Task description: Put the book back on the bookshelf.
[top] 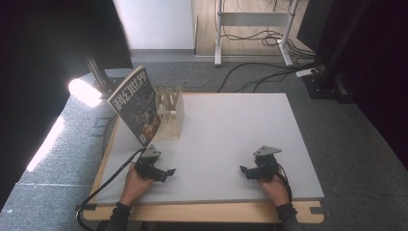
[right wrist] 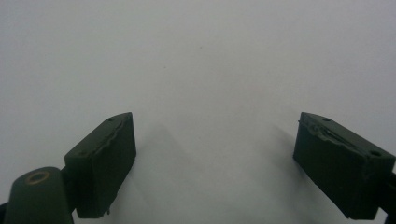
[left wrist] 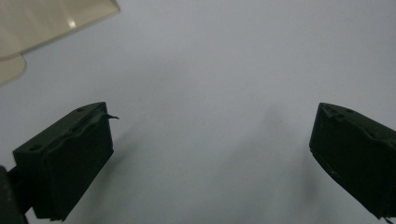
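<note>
Left gripper (top: 163, 174): low over the near left of the table (top: 231, 125), jaws spread wide with nothing between them; in the left gripper view bare grey surface lies between the two black pads (left wrist: 70, 163), likely parked rather than working.
Right gripper (top: 246, 172): near right of the table, also spread wide and empty; right gripper view gives plain tabletop beyond the pads (right wrist: 105, 161).
Magazine (top: 135, 106): at the far left of the table, standing tilted, leaning against the wooden rack (top: 171, 113) just beside it; judged to be set in or against the slots so that it stays upright, cover turned toward the person's side.
Wooden rack: pale slatted holder at the far left edge, touching the magazine; a pale corner (left wrist: 56, 18) at the top left of the left gripper view is probably its base.
Writing: large white Chinese characters across the top of the cover, readable as 科幻世界; dark illustrated artwork below, smaller print too small to read.
Other labels: none legible on the grippers or table.
Placement judgement: both grippers well apart from the magazine and from each other, resting symmetrically at the near edge, suggesting a neutral pose with the magazine left leaning in the rack.
Surroundings: grey carpet, cables and a white frame beyond the table.
</note>
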